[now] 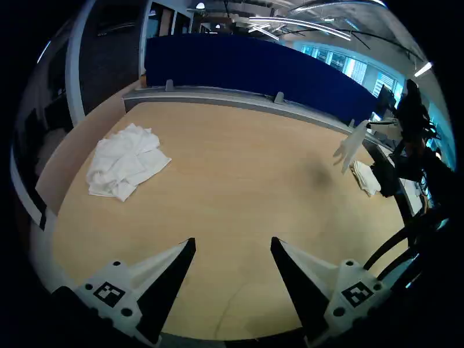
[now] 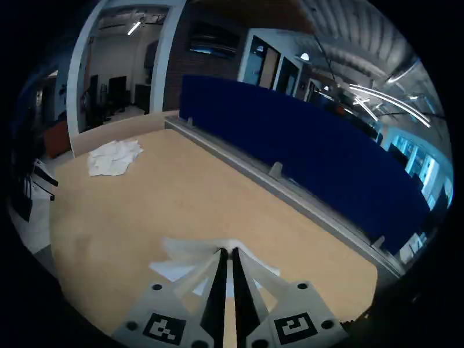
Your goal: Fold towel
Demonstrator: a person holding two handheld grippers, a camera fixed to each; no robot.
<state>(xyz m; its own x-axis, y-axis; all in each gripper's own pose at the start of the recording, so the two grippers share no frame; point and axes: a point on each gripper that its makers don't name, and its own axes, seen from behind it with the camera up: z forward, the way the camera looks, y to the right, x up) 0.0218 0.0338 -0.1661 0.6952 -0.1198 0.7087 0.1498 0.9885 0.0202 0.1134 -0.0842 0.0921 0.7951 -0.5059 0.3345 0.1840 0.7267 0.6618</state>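
Left gripper view: the left gripper (image 1: 232, 255) gapes wide, empty, over the table (image 1: 243, 174); a towel heap (image 1: 124, 162) lies at ten o'clock near the edge. Right gripper view: the right gripper (image 2: 227, 253) pinches a towel (image 2: 185, 246) at six o'clock; that thin hold might slip. Open table toward twelve.

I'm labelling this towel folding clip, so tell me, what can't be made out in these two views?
Held towel, right gripper view: the right hand-held gripper covers most of it, so its fold state is unclear.
Small towel stack, left gripper view: far off, partly behind a dark shape at the table edge; count unclear.
Crumpled pile, left gripper view: too bunched to count the towels.
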